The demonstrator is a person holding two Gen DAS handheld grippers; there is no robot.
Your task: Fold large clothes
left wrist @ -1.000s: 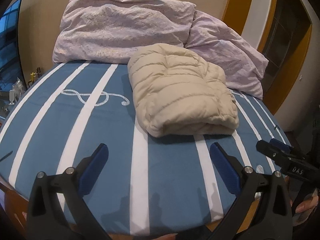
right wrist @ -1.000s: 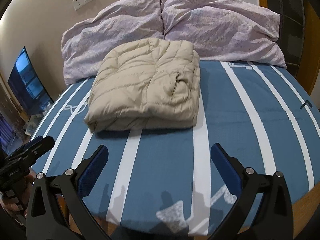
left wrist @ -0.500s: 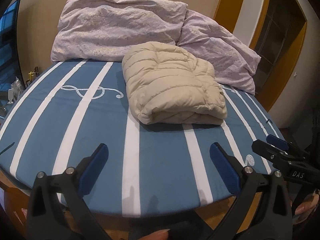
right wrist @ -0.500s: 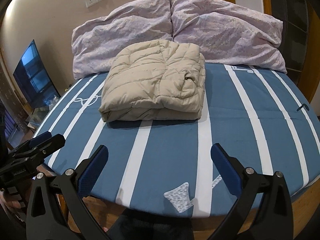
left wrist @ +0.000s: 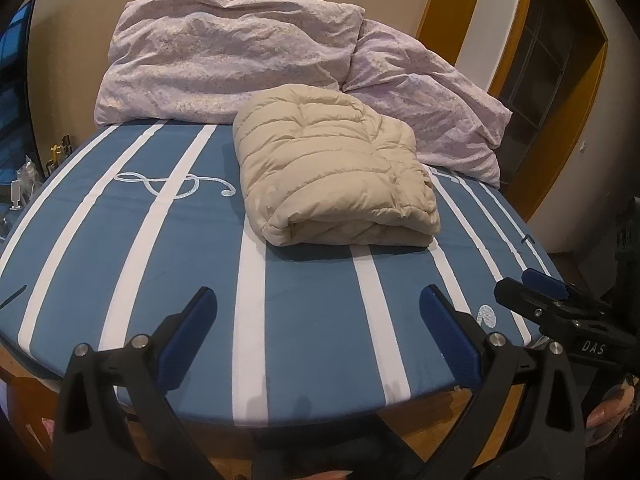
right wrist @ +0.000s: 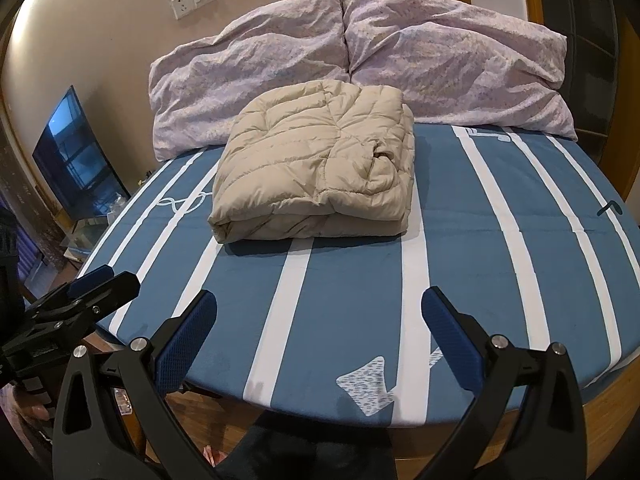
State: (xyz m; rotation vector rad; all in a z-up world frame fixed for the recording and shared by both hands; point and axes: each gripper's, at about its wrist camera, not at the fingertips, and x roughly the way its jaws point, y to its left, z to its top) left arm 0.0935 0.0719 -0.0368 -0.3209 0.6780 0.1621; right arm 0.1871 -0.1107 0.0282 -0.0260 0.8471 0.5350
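Showing beige quilting on the folded puffer jacket, white stripes crossing the blue bedspread, pale lilac mottling on the pillows, blue pads tipping black fingers.

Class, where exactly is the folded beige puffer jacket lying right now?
The folded beige puffer jacket lies mid-bed on the blue white-striped bedspread, just before the two lilac pillows.
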